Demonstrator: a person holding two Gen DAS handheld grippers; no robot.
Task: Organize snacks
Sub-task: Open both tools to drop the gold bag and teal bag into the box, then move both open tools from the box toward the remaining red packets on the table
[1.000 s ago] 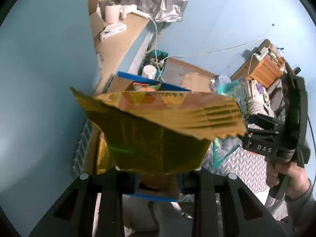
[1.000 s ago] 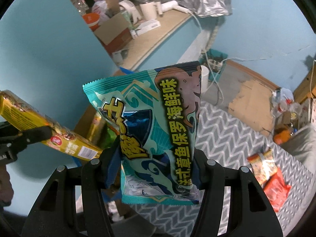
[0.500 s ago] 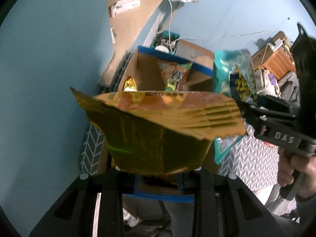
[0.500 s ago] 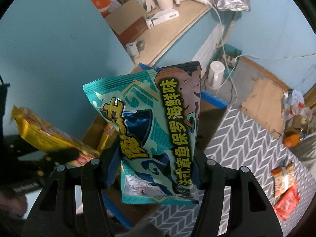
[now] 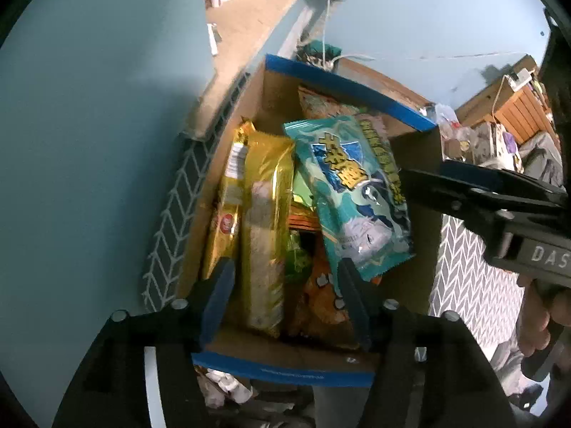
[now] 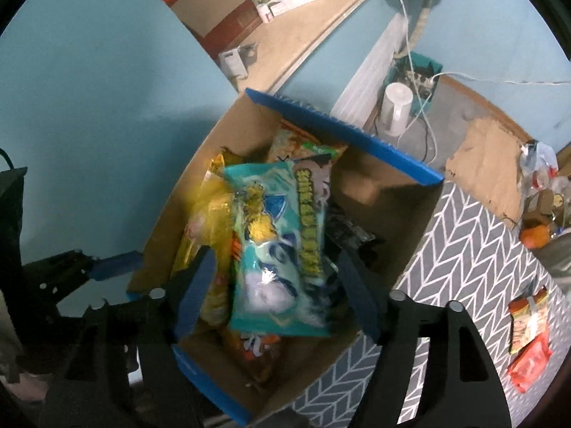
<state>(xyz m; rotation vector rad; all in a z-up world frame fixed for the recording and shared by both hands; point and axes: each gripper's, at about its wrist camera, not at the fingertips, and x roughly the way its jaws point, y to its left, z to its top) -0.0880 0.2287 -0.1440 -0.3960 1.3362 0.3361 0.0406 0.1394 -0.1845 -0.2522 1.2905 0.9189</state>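
Observation:
A cardboard box with blue rims [image 5: 342,78] [image 6: 342,125] stands on the floor and holds several snack packets. A yellow packet [image 5: 266,221] [image 6: 210,221] lies along its left side. A teal packet [image 5: 357,192] [image 6: 282,249] lies tilted on top of the others, blurred in the right wrist view. My left gripper [image 5: 285,296] is open and empty above the box's near edge. My right gripper [image 6: 278,292] is open and empty above the box; it also shows in the left wrist view [image 5: 481,192] at the right.
A grey chevron mat [image 6: 460,249] lies under and right of the box, with red and orange packets [image 6: 528,335] on it at the far right. A wooden ledge [image 6: 285,35] with clutter runs behind. A white cup [image 6: 396,107] and cables sit past the box.
Both grippers moved over the box and opened. The yellow packet dropped from my left gripper and the teal packet from my right gripper into the box.

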